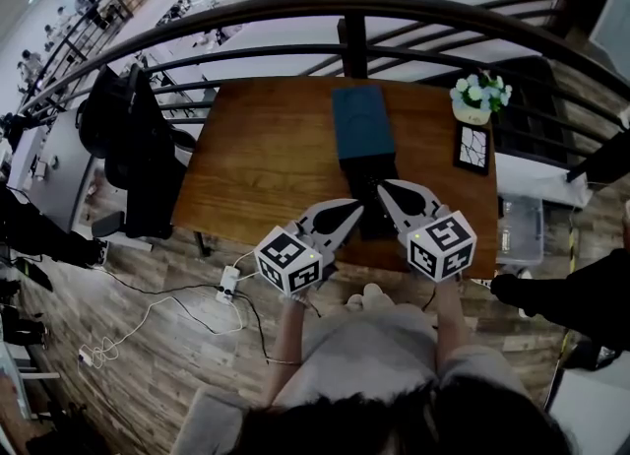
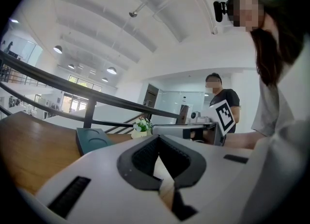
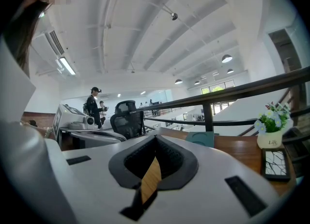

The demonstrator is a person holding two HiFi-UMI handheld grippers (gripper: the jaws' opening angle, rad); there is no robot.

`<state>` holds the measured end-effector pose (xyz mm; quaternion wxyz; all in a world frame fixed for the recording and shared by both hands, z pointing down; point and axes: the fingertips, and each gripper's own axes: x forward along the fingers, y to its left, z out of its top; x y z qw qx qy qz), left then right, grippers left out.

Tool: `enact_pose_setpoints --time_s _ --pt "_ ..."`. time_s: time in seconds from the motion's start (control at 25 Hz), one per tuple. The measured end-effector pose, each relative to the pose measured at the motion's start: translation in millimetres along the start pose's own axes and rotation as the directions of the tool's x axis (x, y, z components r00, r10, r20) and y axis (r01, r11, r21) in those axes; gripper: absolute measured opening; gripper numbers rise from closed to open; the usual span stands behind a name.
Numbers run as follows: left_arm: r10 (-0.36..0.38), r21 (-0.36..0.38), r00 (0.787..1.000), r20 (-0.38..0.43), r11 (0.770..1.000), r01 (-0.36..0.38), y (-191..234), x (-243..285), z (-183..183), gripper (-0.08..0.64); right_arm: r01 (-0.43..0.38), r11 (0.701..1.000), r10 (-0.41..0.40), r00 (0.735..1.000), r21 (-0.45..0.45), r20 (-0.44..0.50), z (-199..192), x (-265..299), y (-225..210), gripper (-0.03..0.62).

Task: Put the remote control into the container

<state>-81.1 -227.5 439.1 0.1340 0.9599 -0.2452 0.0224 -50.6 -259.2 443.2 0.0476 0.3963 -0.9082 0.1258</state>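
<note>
Just ahead of the two tips and between them lies a dark oblong object [image 1: 369,172], apparently the remote control. Its far end meets the teal container [image 1: 361,121] on the wooden table [image 1: 266,158]. Left gripper [image 1: 349,212] and right gripper [image 1: 389,192] are both fully closed and empty. They converge on the object, presumably staged for pickup.
</note>
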Motion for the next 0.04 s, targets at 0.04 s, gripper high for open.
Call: enact_pose_setpoints --time_s 0.04 --pt "-0.002 -0.001 1.000 -0.001 1.000 0.002 -0.6 0.9 0.0 0.003 0.000 1.000 0.000 1.000 0.000 -0.001 0.0 -0.6 -0.5 0.029"
